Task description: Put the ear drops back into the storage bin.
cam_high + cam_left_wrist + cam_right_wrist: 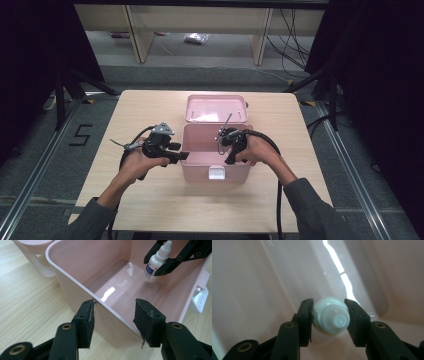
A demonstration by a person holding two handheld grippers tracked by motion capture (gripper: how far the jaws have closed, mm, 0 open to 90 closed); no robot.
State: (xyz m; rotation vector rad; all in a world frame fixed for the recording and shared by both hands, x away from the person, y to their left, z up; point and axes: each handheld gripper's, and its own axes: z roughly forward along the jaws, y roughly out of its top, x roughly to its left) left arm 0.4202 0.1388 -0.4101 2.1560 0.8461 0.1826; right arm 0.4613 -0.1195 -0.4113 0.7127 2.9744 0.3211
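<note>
Pink plastic box [215,170] stands open near the middle of the table [150,200], its lid [216,108] laid back toward the far edge. The right hand-held gripper [329,316] is lowered into the box, jaws closed partway on a small white dropper bottle [155,262], pads pressing its sides; the bottle stands upright, base at or just above the box floor, near the right wall. The left hand-held gripper [113,320] waits with jaws parted and holding nothing, straddling the box's left rim without touching it. Judged step: placing the bottle inside. Next move calls for releasing the grip gently, then lifting straight up so the bottle stays standing.
</note>
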